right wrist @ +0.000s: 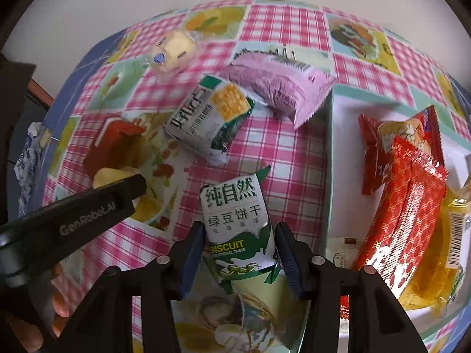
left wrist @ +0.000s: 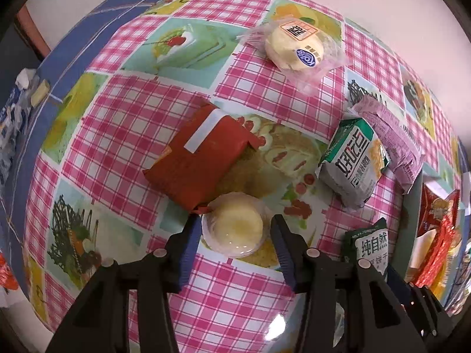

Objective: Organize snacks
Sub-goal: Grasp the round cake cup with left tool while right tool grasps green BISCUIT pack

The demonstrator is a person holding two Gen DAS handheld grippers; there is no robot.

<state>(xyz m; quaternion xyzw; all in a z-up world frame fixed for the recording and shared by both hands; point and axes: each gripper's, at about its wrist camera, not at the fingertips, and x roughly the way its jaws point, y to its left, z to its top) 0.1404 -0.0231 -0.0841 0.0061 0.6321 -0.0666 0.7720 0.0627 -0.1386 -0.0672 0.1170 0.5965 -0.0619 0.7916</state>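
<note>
Now, left jaws: the left gripper (left wrist: 234,232) pinches the clear pudding cup (left wrist: 234,228), low centre of its frame, on the checked surface (left wrist: 123,117).
Right jaws: the right gripper (right wrist: 240,245) pinches the green biscuit pack (right wrist: 238,226), low centre.
Risk, cup: rounded, slick walls could squirt free when lifted.
Risk, pack: soft foil may crumple or droop.
Risk, neighbour: the red packet (left wrist: 197,153) touches the cup and may drag.
Right view only: the white tray (right wrist: 329,158) holding red snacks.
Left view only: jaws on the cup.
</note>
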